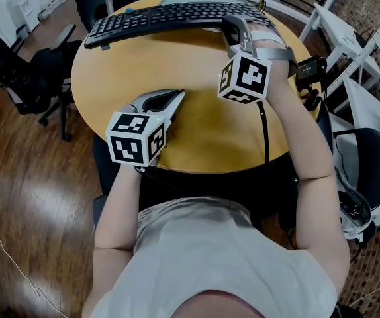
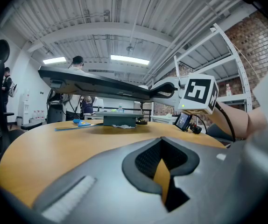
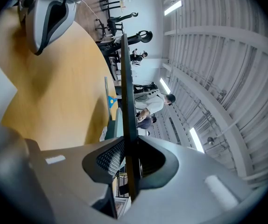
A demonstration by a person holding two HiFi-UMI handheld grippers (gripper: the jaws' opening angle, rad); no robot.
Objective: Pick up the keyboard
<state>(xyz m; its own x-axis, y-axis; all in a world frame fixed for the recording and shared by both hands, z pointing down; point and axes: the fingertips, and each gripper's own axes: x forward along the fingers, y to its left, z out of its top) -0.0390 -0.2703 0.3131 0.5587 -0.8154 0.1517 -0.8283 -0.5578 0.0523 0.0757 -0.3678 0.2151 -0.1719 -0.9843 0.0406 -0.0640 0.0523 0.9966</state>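
The black keyboard (image 1: 170,17) hangs just above the far side of the round wooden table (image 1: 143,65), roughly level. My right gripper (image 1: 233,26) is shut on the keyboard's right end. In the right gripper view the keyboard's thin edge (image 3: 128,101) runs away from the clamped jaws (image 3: 130,164). From the left gripper view the keyboard (image 2: 92,84) floats over the tabletop with the right gripper (image 2: 164,87) on its end. My left gripper (image 1: 173,98) rests low over the near table, shut with nothing in it (image 2: 164,171).
A grey box (image 2: 120,119) and a blue item (image 2: 80,122) lie at the table's far edge. Black office chairs (image 1: 38,78) stand at the left, a white rack (image 1: 362,38) and a small screen device (image 1: 309,68) at the right. People stand far behind.
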